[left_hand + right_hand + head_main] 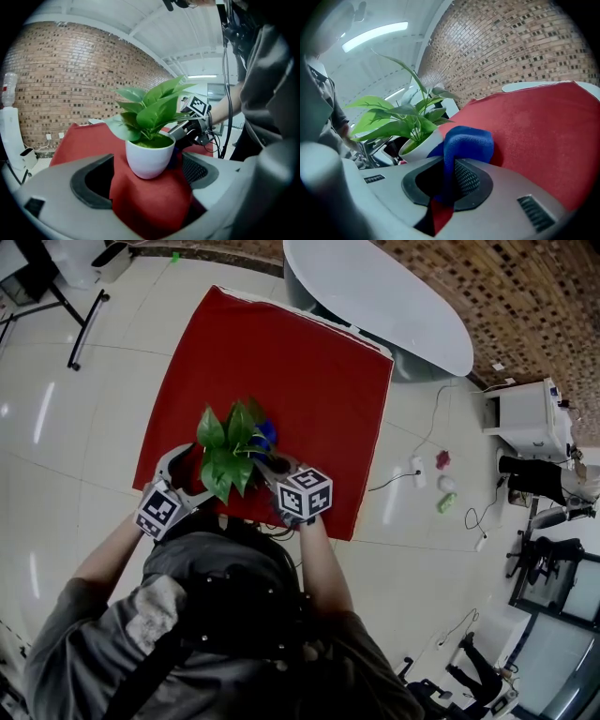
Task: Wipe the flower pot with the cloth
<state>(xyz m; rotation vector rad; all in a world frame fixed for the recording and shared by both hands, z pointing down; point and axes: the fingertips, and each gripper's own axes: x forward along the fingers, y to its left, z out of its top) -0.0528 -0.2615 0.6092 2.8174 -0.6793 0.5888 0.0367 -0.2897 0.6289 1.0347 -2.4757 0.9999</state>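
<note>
A white flower pot [149, 160] with a leafy green plant [230, 451] stands on the red-covered table [281, 362] near its front edge. In the head view the leaves hide most of the pot. My left gripper [147, 176] is open, its jaws spread wide on either side of the pot's near face. My right gripper [445, 173] is shut on a blue cloth [464, 140], which bulges out of the jaws and lies against the pot's side [419, 146]. From above, the blue cloth [267, 435] shows just right of the plant, with the left gripper [192, 474] and right gripper [272, 470] flanking it.
A white oval table [394, 296] stands beyond the red one, against a brick wall. Cables and a power strip [419, 470] lie on the tiled floor to the right, near a white cabinet [530, 418]. A black stand leg [80, 324] is at far left.
</note>
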